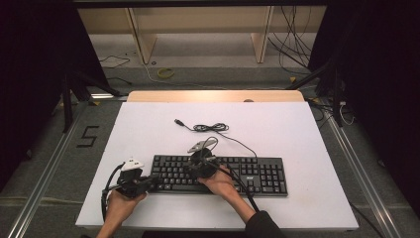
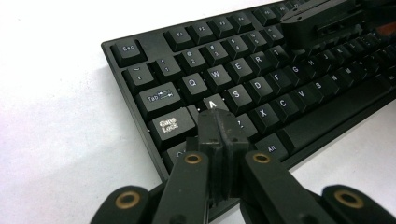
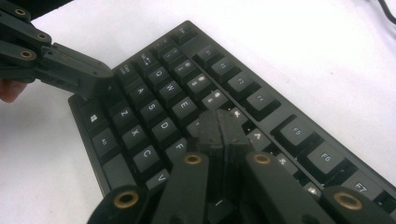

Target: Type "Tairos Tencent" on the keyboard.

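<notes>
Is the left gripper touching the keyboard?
Cannot tell. In the left gripper view, the left gripper tips overlap the keyboard near the A key, hiding any gap.

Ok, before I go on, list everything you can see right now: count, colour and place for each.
Full-size plastic keyboard: one, black, near middle of the board, long side facing the person.
Thin keyboard cable with plug: one, black, loosely bundled behind the keyboard, plug end lying to the left.
Flat rectangular table board: one, white, with a wooden edge at the far side.
Wooden shelf legs: pale, on the floor beyond the table.
Small ring: one, yellow, on the floor beyond the table.
Left gripper: black, jaws shut, tip over the left end of the keyboard by the A key.
Right gripper: black, jaws shut, over the letter keys.
</notes>
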Tool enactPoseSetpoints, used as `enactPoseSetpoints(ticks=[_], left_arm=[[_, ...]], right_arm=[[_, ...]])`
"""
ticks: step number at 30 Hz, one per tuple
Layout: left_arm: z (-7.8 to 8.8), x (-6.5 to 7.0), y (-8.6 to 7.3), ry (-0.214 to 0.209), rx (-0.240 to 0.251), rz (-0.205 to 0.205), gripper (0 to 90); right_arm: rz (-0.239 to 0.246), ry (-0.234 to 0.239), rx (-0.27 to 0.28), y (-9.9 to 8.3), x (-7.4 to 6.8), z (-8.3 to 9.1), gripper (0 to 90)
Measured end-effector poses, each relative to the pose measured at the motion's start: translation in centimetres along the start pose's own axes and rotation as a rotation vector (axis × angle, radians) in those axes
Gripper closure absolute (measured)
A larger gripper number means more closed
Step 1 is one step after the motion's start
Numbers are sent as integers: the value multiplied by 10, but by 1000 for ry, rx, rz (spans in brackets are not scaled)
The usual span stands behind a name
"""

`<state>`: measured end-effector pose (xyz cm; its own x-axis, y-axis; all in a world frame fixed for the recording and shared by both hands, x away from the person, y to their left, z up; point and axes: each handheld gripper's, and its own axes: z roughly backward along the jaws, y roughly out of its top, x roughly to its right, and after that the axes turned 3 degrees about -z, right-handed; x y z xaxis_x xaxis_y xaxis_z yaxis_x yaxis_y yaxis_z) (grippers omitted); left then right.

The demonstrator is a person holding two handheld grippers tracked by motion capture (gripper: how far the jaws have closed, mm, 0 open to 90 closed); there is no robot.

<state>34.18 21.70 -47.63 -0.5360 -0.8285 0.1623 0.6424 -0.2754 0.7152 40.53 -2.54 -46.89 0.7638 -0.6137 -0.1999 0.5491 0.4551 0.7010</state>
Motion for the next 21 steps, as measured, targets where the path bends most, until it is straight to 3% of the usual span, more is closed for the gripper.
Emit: enactPoseSetpoints(ticks=[21], left_arm=[[-4,0,0,1,-27,2,895]], right_arm=[[-2,-13,-24,-2,1,-8,900]])
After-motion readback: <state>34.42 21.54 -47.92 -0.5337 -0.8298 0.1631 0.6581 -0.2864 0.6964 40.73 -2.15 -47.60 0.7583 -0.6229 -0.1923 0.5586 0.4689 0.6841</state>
